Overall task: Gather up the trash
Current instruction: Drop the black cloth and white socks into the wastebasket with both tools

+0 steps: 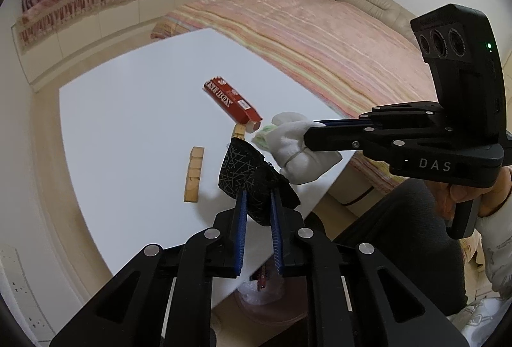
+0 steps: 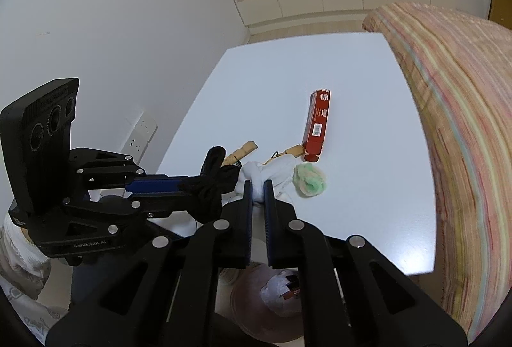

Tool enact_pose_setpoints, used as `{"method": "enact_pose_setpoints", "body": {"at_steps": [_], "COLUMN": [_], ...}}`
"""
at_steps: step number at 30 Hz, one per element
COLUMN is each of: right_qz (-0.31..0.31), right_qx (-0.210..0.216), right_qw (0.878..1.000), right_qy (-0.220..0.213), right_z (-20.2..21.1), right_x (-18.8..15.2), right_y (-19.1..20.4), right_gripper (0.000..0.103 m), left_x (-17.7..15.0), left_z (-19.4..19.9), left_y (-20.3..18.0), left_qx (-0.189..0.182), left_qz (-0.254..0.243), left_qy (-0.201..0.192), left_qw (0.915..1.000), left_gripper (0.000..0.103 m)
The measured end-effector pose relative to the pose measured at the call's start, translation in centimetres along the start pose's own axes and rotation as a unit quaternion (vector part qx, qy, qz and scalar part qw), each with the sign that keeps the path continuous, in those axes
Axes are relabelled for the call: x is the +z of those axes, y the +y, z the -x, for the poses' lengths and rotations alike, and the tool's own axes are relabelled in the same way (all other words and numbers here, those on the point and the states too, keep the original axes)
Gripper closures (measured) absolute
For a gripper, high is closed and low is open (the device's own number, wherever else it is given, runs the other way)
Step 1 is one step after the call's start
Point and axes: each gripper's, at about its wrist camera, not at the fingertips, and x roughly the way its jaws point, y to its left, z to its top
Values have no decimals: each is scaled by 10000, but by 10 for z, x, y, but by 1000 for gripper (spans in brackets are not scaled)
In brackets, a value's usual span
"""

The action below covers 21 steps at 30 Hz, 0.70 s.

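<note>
My left gripper (image 1: 258, 196) is shut on a black cloth with a thin white line pattern (image 1: 243, 167), held just above the white table (image 1: 128, 123). My right gripper (image 2: 257, 187) is shut on a knotted white cloth bundle (image 2: 256, 175), which is raised beside the black cloth (image 2: 212, 180). A red carton (image 2: 316, 126) lies flat on the table beyond both. A fluffy green and cream ball (image 2: 309, 180) rests on the table right of the white bundle. Two wooden clothespins (image 2: 243, 151) (image 2: 296, 151) lie near the cloths.
A pink bin (image 2: 265, 295) lined with a clear bag stands on the floor under the table's near edge, with red trash inside. A bed with a striped pink cover (image 2: 464, 123) borders the table on the right. A wall with sockets (image 2: 140, 135) is to the left.
</note>
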Motion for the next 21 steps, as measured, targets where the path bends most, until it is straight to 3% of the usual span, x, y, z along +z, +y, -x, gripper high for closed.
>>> {"method": "enact_pose_setpoints", "body": {"at_steps": [10,21], "right_qz": [38,152], "right_qx": [-216,-452], "right_qw": [9997,9988], "right_qy": [-131,137], "right_z": [47,62], "right_x": [-29,-86], "right_y": [17,36], "right_gripper": [97,97], "left_x": [-15,-48], "left_z": [32,38], "left_y": [-27,-55], "left_qx": [31,38], "left_qz": [-107,-231], "left_qy": [-144,67], "left_qw": [9998,9997], "left_gripper": [89,89]}}
